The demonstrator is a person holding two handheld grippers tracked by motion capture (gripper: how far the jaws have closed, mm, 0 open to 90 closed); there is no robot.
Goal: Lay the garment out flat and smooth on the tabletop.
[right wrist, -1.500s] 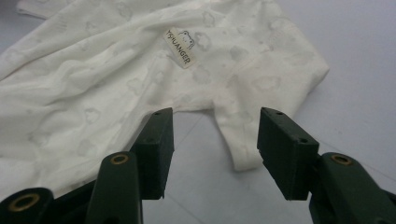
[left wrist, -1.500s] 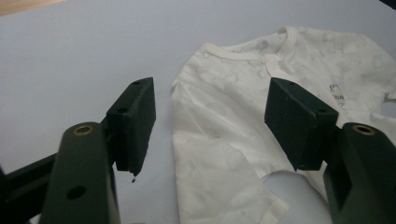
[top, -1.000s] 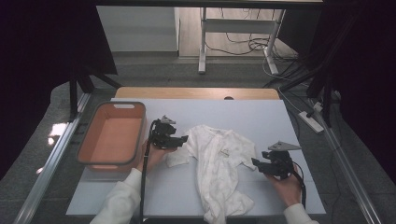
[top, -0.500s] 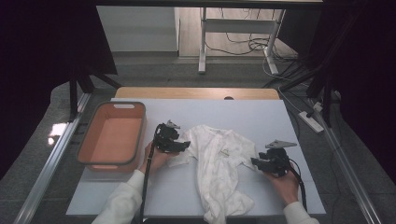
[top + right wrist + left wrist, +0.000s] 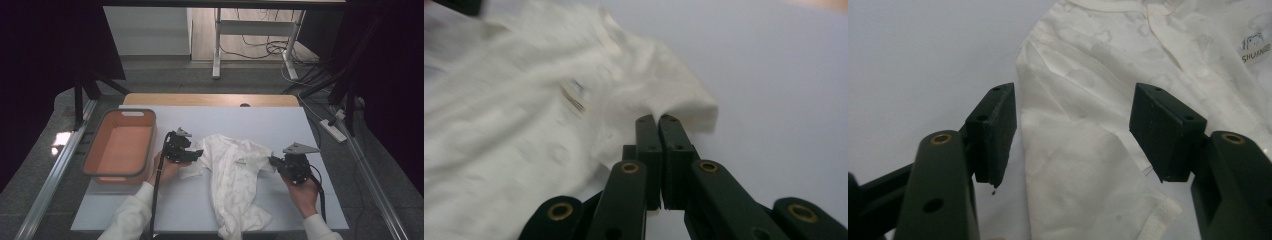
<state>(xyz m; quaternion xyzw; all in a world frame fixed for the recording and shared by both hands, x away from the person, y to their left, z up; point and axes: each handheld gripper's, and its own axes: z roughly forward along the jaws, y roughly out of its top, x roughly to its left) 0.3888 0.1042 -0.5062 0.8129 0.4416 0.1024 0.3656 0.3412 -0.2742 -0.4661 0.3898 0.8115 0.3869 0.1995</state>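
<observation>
Centrally, one white garment, a small patterned piece with a sewn-in label near its neckline, lies crumpled on the pale table top. Its upper part spreads between the two grippers; its lower part trails toward the near edge of the table, bunched at the end.

Left gripper: held in the person's left hand at the garment's left edge. Jaws stand wide apart, one to each side of a short sleeve, with the cloth lying flat between them and nothing clamped. The sleeve's hemmed cuff shows at the bottom of the left gripper view.

Right gripper: held in the person's right hand at the garment's right edge. Jaws are pressed together with a fold of the white cloth pinched at their tips; the fabric rises slightly where it is caught. The right gripper view is blurred, so finer detail of the cloth is not legible. A grey three-cornered plate sits on top of this gripper, and a black cable trails from it toward the near edge.

Orange bin: rectangular, grey-rimmed, on the left part of the table, just beside the left gripper and apart from the garment.

Beyond the table: grey floor, a white stand, loose cables, and a power strip to the right.
</observation>
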